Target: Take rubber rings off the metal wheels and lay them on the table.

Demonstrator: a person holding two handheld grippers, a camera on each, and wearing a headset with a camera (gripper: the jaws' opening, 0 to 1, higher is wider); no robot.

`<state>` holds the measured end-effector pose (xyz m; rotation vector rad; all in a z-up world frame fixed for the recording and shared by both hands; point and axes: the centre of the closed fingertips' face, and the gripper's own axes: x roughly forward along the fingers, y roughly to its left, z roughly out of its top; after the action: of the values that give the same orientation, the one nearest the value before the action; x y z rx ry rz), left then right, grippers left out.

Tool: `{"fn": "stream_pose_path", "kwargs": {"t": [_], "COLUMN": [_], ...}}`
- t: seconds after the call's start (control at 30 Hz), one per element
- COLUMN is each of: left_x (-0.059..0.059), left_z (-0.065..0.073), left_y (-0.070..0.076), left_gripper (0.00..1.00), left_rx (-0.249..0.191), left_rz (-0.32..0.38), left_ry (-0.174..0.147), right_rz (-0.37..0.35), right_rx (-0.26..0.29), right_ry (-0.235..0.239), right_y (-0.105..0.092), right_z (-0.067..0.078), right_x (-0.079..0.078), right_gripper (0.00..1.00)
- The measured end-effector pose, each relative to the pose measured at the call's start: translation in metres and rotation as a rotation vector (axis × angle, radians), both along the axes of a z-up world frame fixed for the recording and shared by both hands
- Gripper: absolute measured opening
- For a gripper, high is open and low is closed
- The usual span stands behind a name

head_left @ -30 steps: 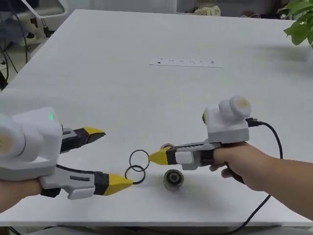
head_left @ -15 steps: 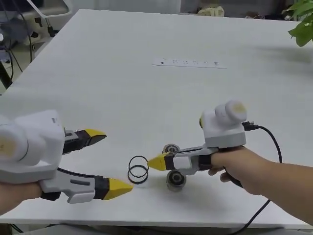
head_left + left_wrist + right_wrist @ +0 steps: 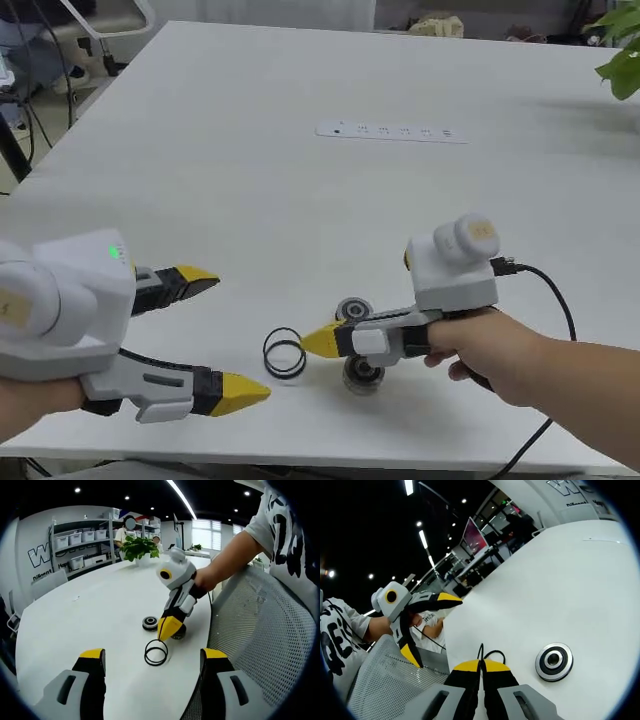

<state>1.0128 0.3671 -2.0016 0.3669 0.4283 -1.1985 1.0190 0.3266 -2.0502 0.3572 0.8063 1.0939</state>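
**Right claw.** The right claw (image 3: 318, 340) is clenched: its two yellow tips are pressed together, and it lies low over the desk (image 3: 300, 200). In the right gripper view, a thin dark line rises from between the tips. The views do not show whether this line is a ring edge pinched there. A hand (image 3: 490, 345) holds the grip, and a black cable (image 3: 548, 290) runs off behind it.

**Task items.** The rubber rings (image 3: 284, 353), two overlapping black loops, lie flat on the desk directly ahead of the right claw's tips, touching them or just short of them. One metal wheel (image 3: 352, 309) sits just beside the claw on its far side. A second metal wheel (image 3: 362, 375) sits on its near side, partly under the claw body.

**Left claw.** The left claw (image 3: 220, 335) is released, with its jaws spread wide and nothing between them. It points at the rings from the opposite side and stands clear of them.

**Surface.** The desk is white and matt. A white power strip (image 3: 392, 132) lies well beyond both claws.

**Room.** A green plant (image 3: 625, 60) stands at the far corner of the desk. The left gripper view shows shelving with storage bins (image 3: 80, 540) along the wall, a ceiling light strip (image 3: 180, 497), and a grey mesh chair (image 3: 250, 630) near the desk edge.
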Motion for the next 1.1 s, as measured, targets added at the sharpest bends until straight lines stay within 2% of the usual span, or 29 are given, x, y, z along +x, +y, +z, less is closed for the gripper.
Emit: {"fn": "stream_pose_path", "kwargs": {"t": [1.1], "left_x": [0.0], "left_z": [-0.004], "left_y": [0.001], "left_gripper": [0.76], "left_rx": [0.007], "left_rz": [0.005], "left_ry": [0.014], "right_rz": [-0.007], "right_rx": [-0.02], "right_ry": [0.008], "right_y": [0.0], "right_z": [-0.011], "right_x": [0.002], "right_gripper": [0.0]}}
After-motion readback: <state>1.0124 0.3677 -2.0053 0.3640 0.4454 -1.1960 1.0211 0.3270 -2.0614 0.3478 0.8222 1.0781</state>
